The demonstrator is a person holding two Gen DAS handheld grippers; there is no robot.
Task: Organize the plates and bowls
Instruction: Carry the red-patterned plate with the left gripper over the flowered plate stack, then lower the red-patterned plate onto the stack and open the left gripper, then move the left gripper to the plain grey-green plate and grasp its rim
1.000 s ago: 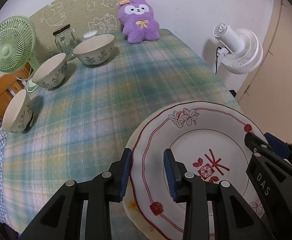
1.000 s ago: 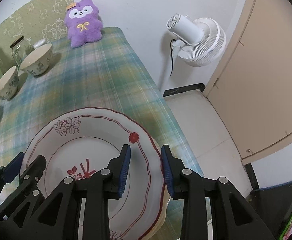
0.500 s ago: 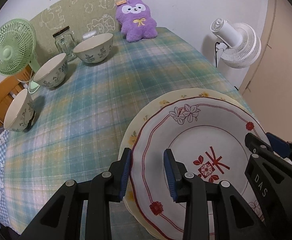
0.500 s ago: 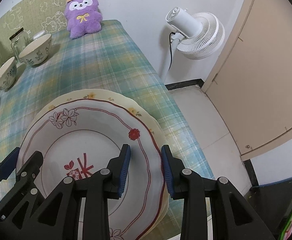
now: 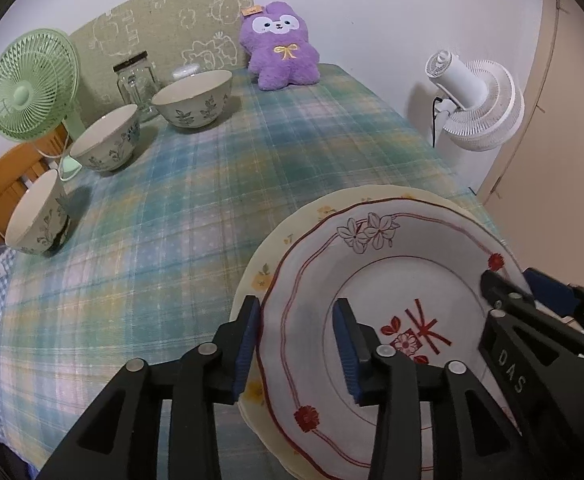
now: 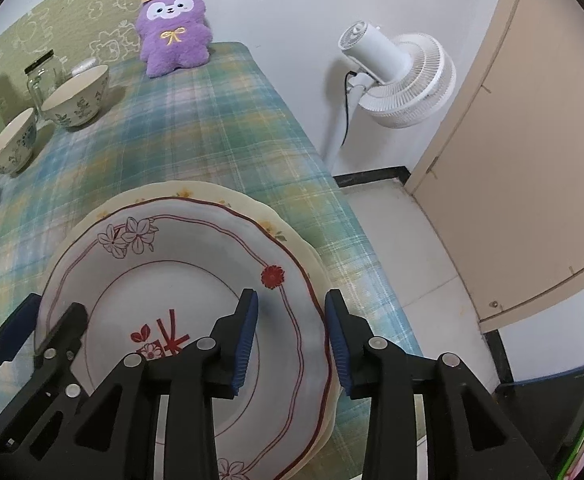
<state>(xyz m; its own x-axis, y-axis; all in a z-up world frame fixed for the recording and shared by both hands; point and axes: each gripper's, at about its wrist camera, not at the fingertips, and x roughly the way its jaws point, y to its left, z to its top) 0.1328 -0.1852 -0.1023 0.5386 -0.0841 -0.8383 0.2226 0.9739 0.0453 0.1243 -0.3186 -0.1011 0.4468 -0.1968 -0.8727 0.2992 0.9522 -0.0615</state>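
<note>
A white plate with red trim and flowers (image 5: 392, 264) (image 6: 171, 264) lies on a cream plate with yellow flowers (image 5: 292, 224) (image 6: 195, 192) near the table's front right. My left gripper (image 5: 296, 344) straddles the white plate's left rim; its jaws are opening, with the rim between them. My right gripper (image 6: 292, 336) straddles the right rim, and its jaws are opening too. Each gripper shows in the other's view: the right gripper (image 5: 516, 284) and the left gripper (image 6: 51, 312). Three patterned bowls (image 5: 193, 98) (image 5: 105, 142) (image 5: 37, 214) stand along the far left.
A purple plush (image 5: 279, 52), a glass jar (image 5: 135, 80) and a green fan (image 5: 31, 84) stand at the back of the plaid tablecloth (image 5: 171, 220). A white fan (image 6: 396, 76) and a beige door (image 6: 512, 160) are beyond the table's right edge.
The white plate has come down onto the cream plate, which now shows around its far rim. Both grippers' jaws have widened a little around the plate's rims.
</note>
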